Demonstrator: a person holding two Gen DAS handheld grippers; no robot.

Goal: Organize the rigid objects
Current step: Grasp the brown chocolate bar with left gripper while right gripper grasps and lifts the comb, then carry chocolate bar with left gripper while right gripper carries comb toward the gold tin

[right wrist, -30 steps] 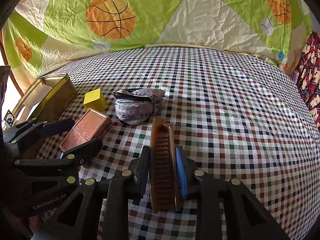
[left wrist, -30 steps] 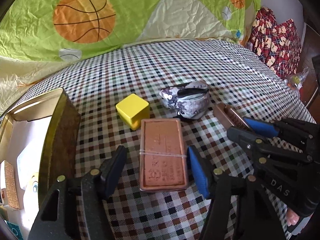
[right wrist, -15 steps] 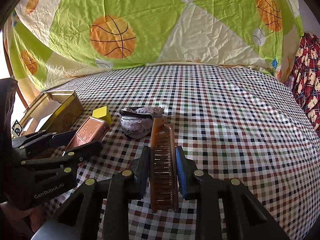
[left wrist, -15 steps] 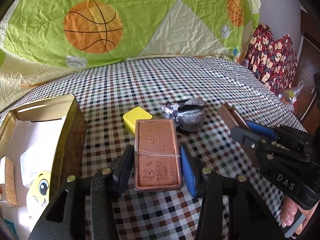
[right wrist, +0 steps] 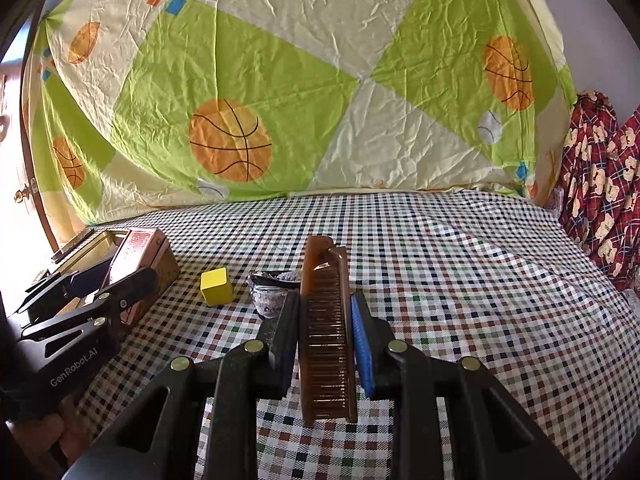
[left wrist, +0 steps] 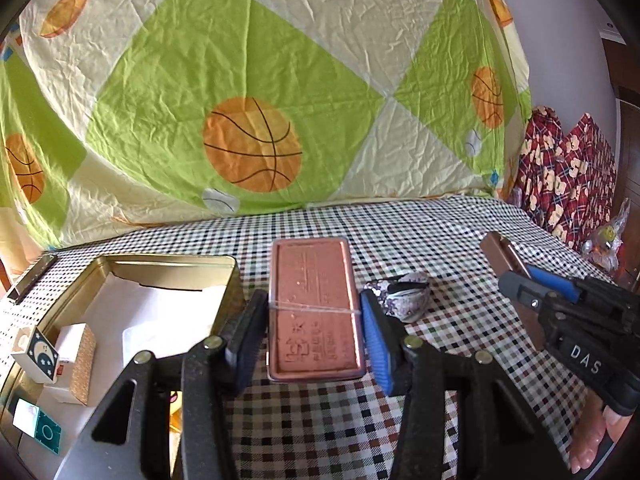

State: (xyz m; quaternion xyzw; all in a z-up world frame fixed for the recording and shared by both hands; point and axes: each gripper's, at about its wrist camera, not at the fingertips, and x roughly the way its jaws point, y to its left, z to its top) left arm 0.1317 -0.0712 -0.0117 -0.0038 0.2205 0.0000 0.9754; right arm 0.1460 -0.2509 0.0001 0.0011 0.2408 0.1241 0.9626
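The left claw [left wrist: 314, 334] grips the copper tin [left wrist: 314, 308], lifted at frame centre; the right claw [right wrist: 325, 336] clamps the brown comb [right wrist: 326, 332]. Keep both level while carrying toward the open gold box [left wrist: 160, 268] at left, clearing its near wall. On the checked bed, the yellow cube [right wrist: 216, 286] and grey pouch [right wrist: 272, 292] lie between.

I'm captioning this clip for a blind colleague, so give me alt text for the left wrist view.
The left tongs grip a flat reddish-brown case above a checked cloth, next to an open gold tin holding small boxes. At right, the right tongs hold a brown comb; a basketball-print sheet hangs behind.
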